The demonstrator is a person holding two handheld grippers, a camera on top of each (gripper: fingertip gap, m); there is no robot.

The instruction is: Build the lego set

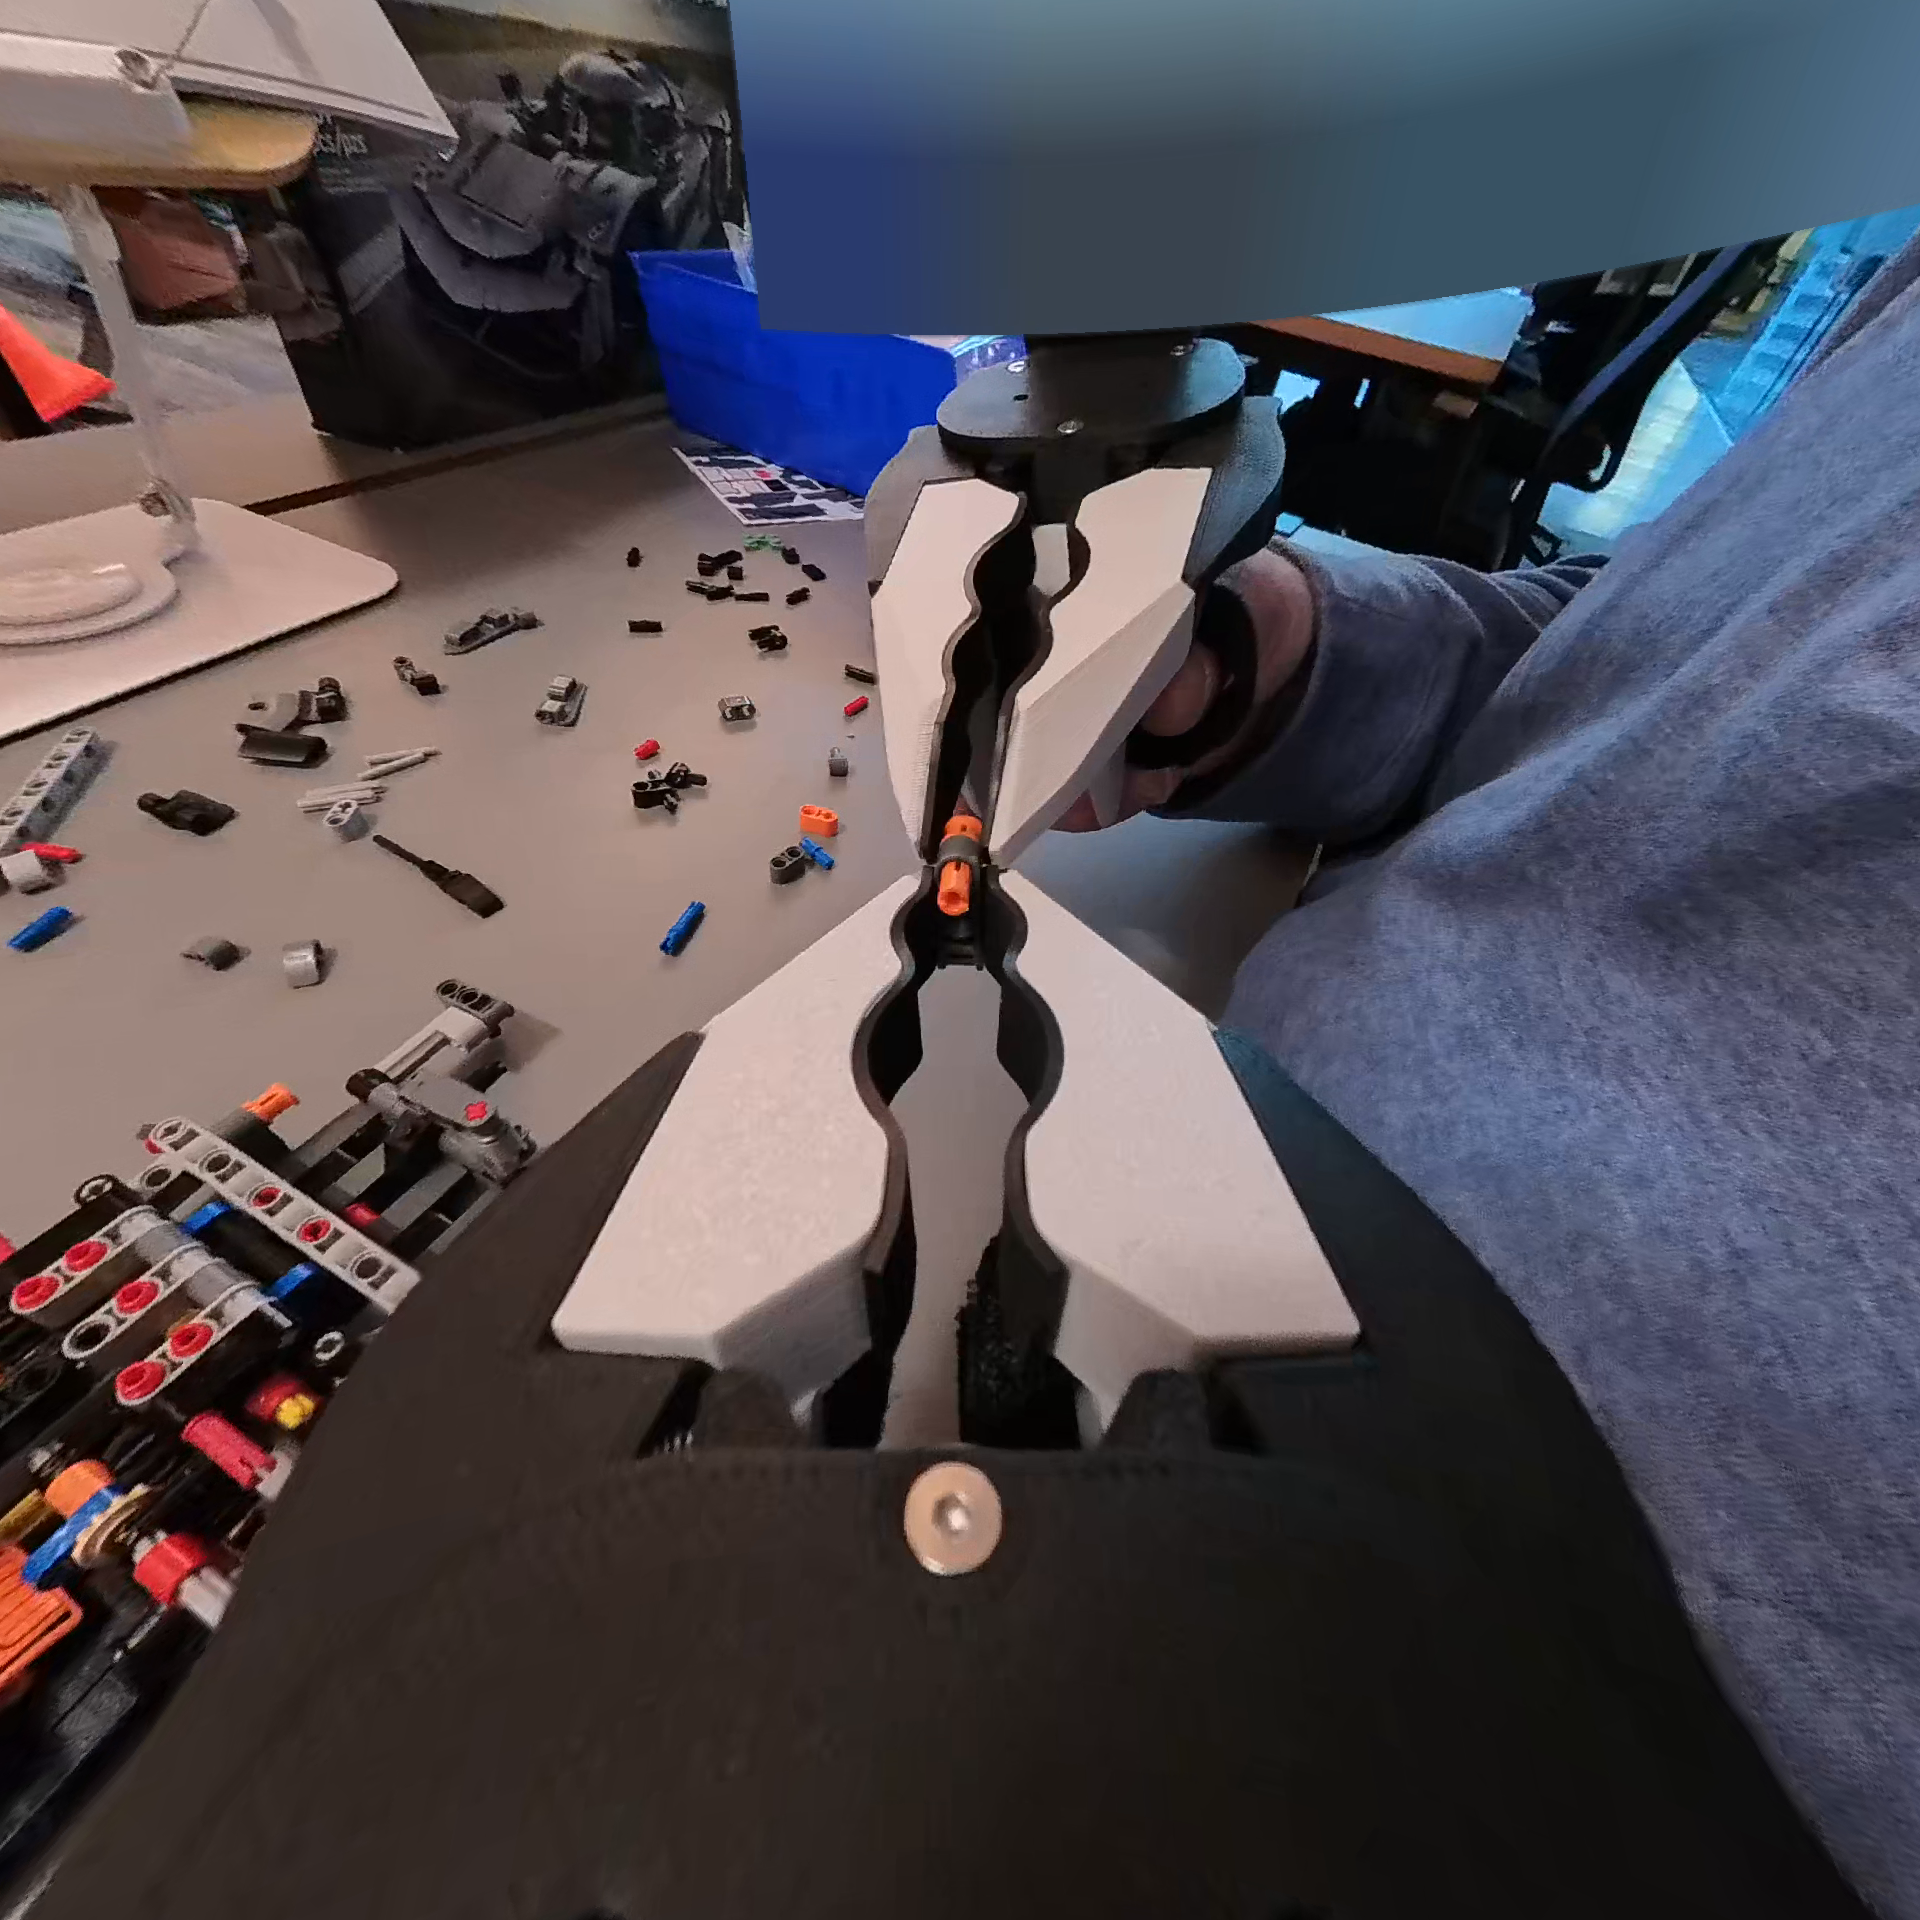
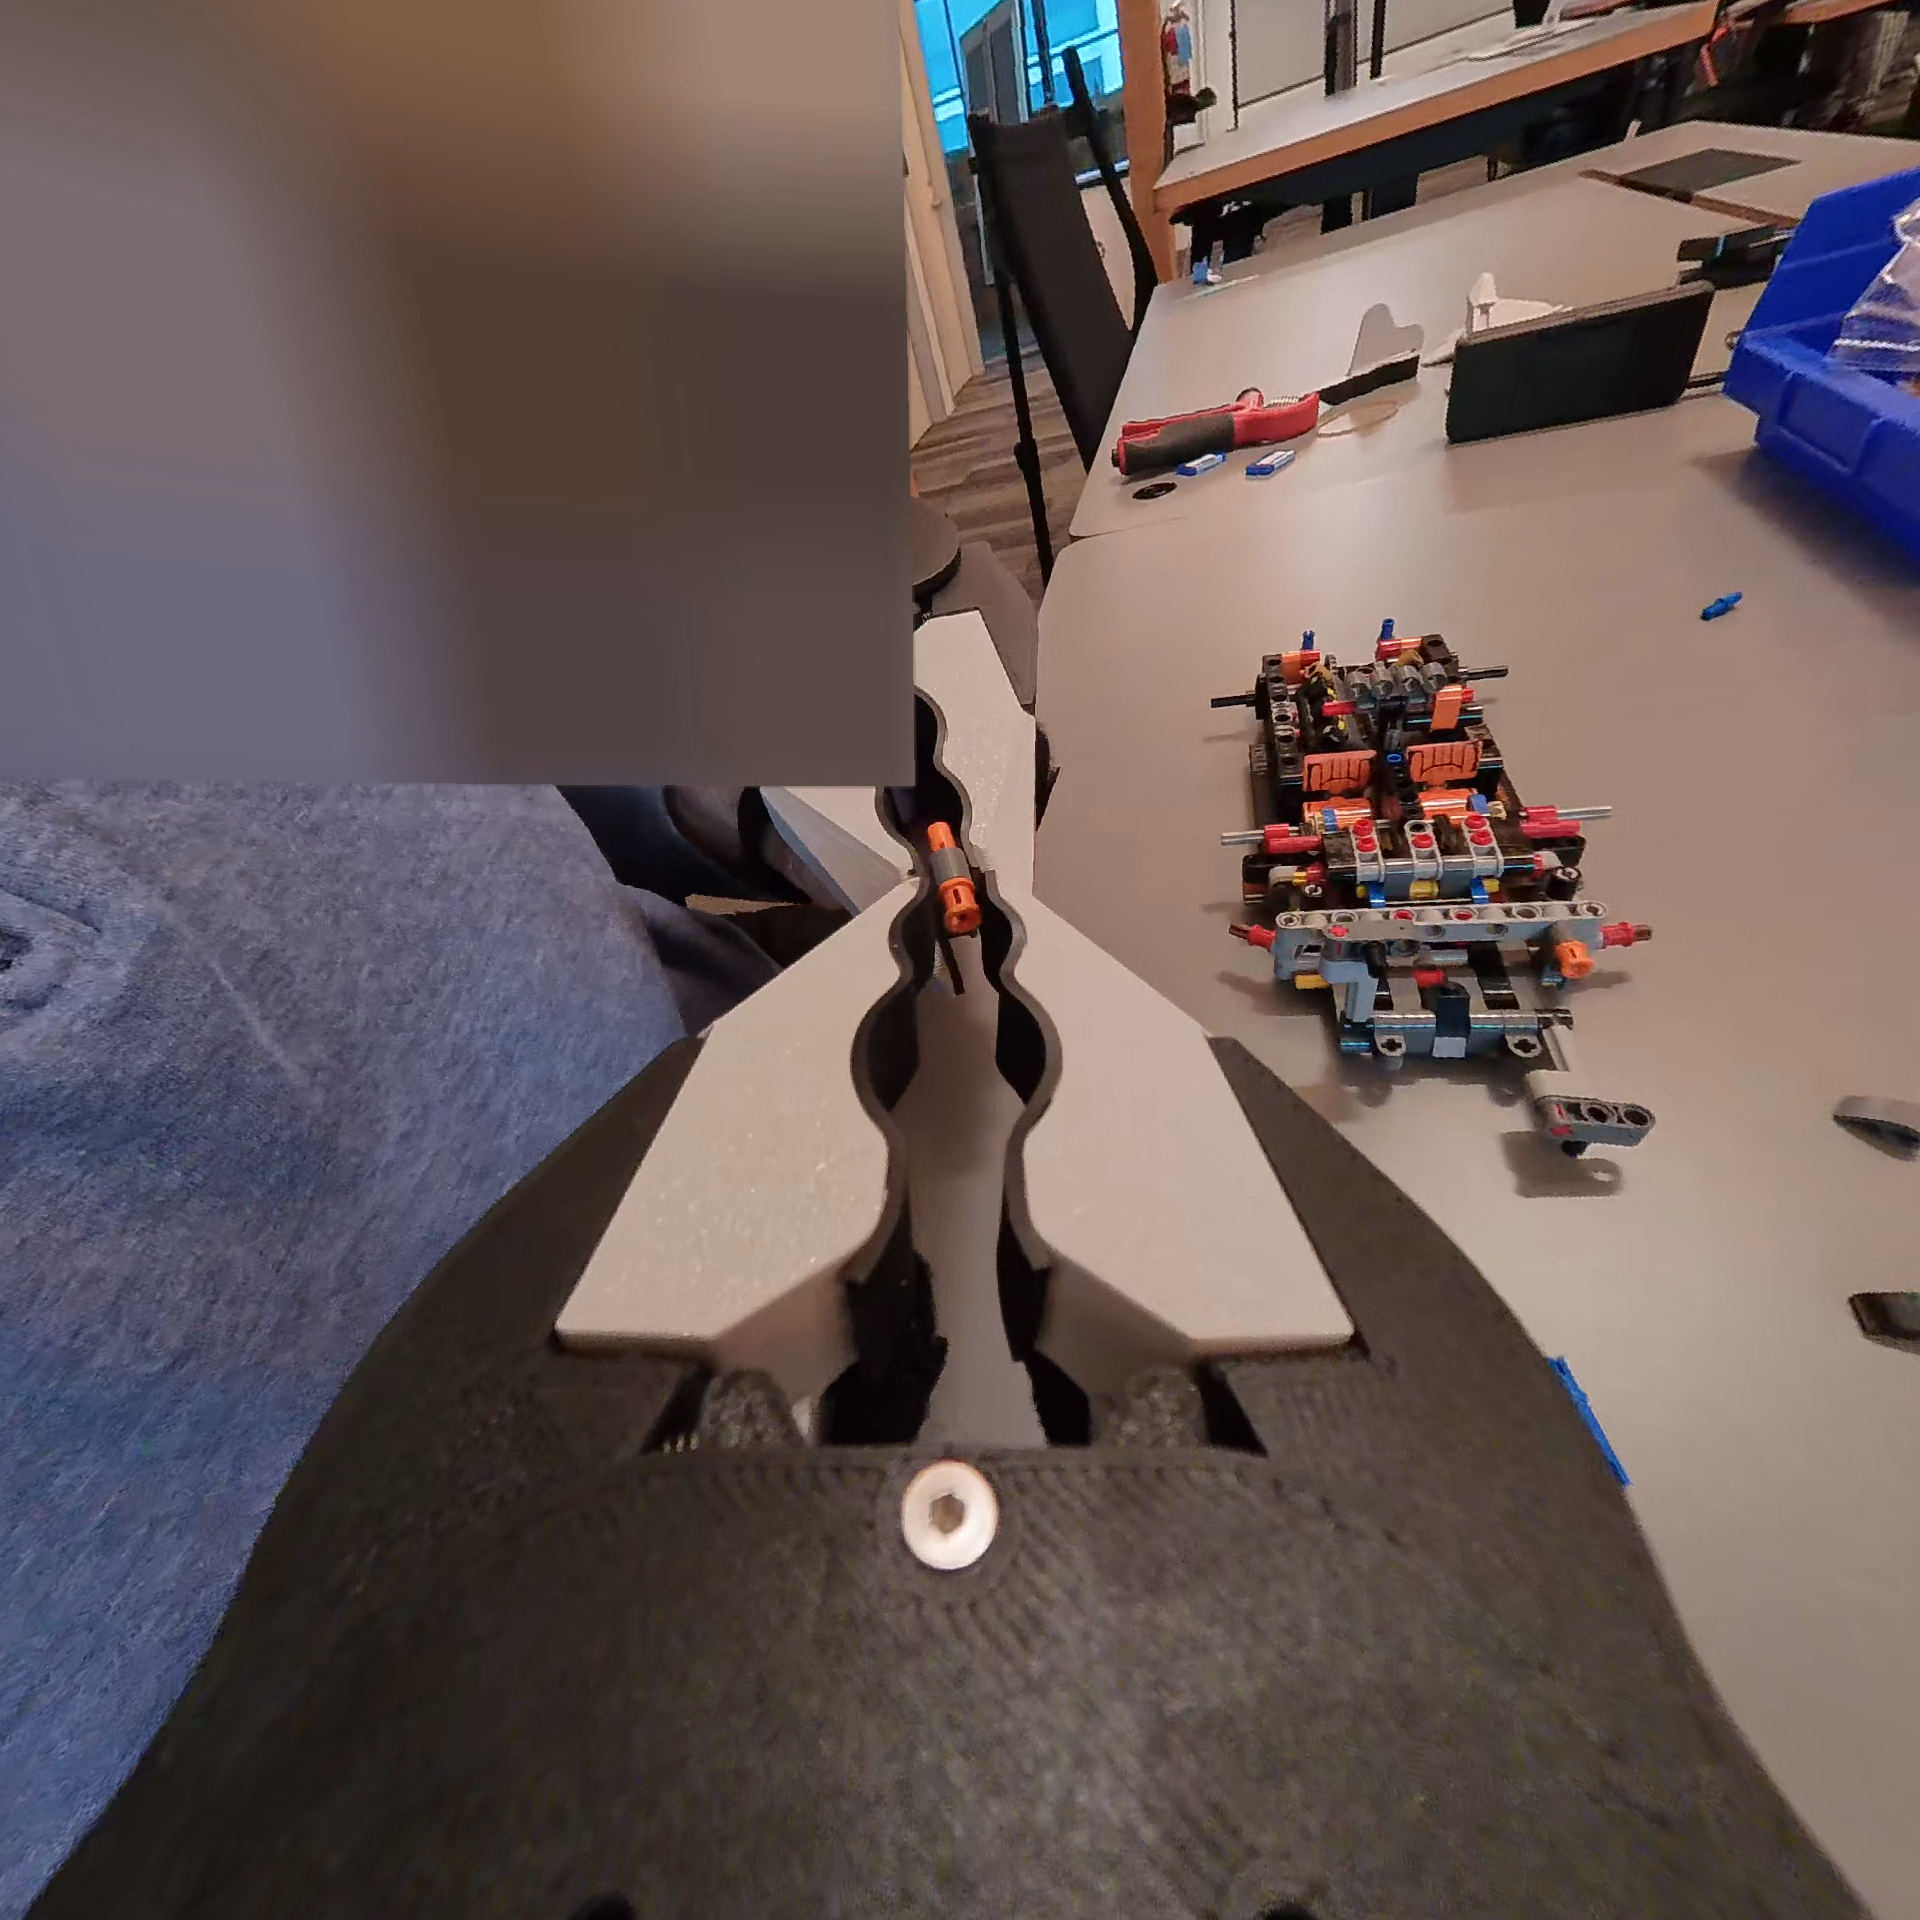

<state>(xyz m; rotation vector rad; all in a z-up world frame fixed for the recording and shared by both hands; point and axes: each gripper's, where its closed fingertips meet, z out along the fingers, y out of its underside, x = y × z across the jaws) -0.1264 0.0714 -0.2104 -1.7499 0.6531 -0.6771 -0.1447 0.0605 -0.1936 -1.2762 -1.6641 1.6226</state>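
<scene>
A small orange pin with a grey sleeve (image 1: pixel 958 862) is held in the air between both grippers, which meet tip to tip. My left gripper (image 1: pixel 958 896) is shut on its near end. My right gripper (image 1: pixel 961 829) comes down from above, held by a hand (image 1: pixel 1226 675), and is shut on the far end. In the right wrist view the same pin (image 2: pixel 951 878) sits at my right gripper's (image 2: pixel 951 920) tips, with the left gripper (image 2: pixel 964 810) beyond it. The half-built lego model (image 2: pixel 1423 862) lies on the grey table, also low left in the left wrist view (image 1: pixel 208 1299).
Several loose lego parts (image 1: pixel 665 779) are scattered on the table (image 1: pixel 582 935). A blue bin (image 1: pixel 790 364), a sticker sheet (image 1: pixel 769 488), a picture box (image 1: pixel 520 208) and a white stand (image 1: pixel 187 592) stand behind. A person's sweater (image 1: pixel 1610 935) is close on the right. A red-handled tool (image 2: pixel 1216 421) lies far off. Only a small space, under 4 cm, lies between the two pairs of fingers. The half-built lego model (image 2: pixel 1423 862) is about 15 centimetres from both grippers' fingertips. My left wrist view (image 1: pixel 190 1271) looks at it from another angle.
</scene>
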